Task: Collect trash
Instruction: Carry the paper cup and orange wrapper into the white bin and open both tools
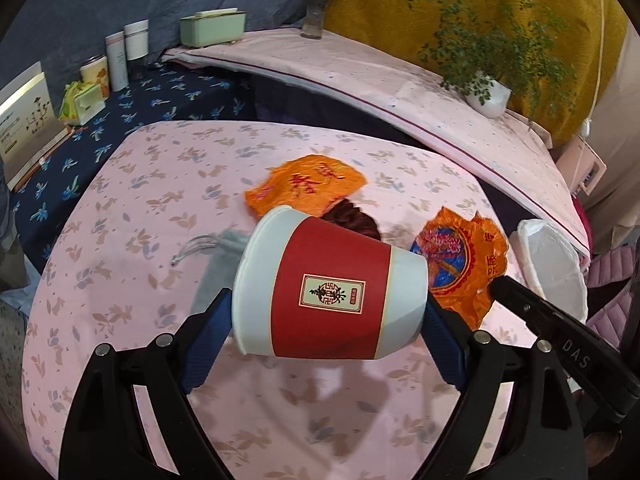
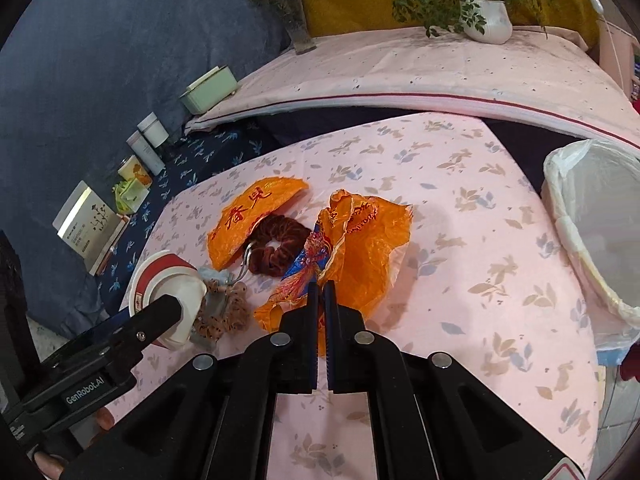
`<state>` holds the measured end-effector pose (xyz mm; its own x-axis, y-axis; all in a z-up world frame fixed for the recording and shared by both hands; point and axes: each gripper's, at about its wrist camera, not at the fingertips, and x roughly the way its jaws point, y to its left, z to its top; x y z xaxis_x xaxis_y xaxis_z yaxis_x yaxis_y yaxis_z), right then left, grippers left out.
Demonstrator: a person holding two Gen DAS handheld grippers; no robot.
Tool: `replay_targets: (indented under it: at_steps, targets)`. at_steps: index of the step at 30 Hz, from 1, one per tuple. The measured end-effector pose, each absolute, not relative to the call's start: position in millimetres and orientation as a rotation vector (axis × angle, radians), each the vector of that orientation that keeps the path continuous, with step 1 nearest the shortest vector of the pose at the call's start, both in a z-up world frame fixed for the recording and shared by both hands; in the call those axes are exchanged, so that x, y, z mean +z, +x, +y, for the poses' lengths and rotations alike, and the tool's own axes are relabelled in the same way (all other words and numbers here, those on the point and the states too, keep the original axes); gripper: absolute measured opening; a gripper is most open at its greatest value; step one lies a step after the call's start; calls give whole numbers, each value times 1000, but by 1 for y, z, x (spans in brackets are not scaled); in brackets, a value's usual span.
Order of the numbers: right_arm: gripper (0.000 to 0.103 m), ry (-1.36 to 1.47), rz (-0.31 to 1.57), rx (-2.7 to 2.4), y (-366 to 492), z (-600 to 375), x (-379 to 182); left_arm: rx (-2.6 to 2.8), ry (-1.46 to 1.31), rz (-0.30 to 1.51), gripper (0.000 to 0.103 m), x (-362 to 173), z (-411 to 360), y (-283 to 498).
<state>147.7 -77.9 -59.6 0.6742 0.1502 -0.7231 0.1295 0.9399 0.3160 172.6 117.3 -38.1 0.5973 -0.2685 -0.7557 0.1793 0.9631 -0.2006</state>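
The left gripper (image 1: 328, 320) is holding one red-and-white paper cup (image 1: 332, 284) sideways between widely spread jaws above the counter (image 1: 120, 208). The right gripper (image 2: 320, 292), jaws pressed together, is pinching one of two orange wrappers (image 2: 352, 252); the other wrapper (image 2: 248, 216) is lying beyond, beside two scrunchies (image 2: 276, 246). One lined bin (image 2: 592, 216) is standing right.

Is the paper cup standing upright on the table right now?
No, the paper cup is tipped sideways, held off the table between the left gripper's fingers.

Each black gripper (image 2: 319, 292) has blue pads (image 1: 208, 344), silver screws and white "GenRobot.AI" lettering.
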Motion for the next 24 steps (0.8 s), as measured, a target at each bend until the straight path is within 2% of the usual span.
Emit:
replay_targets:
  at_steps: [12,24]
  targets:
    - [3,409,721,-98,114,-154,-23,-398,-12,851,84,-8,31,154]
    - [3,478,647,-215,81,-232,-10,-528,67,823,84,15,-56,139]
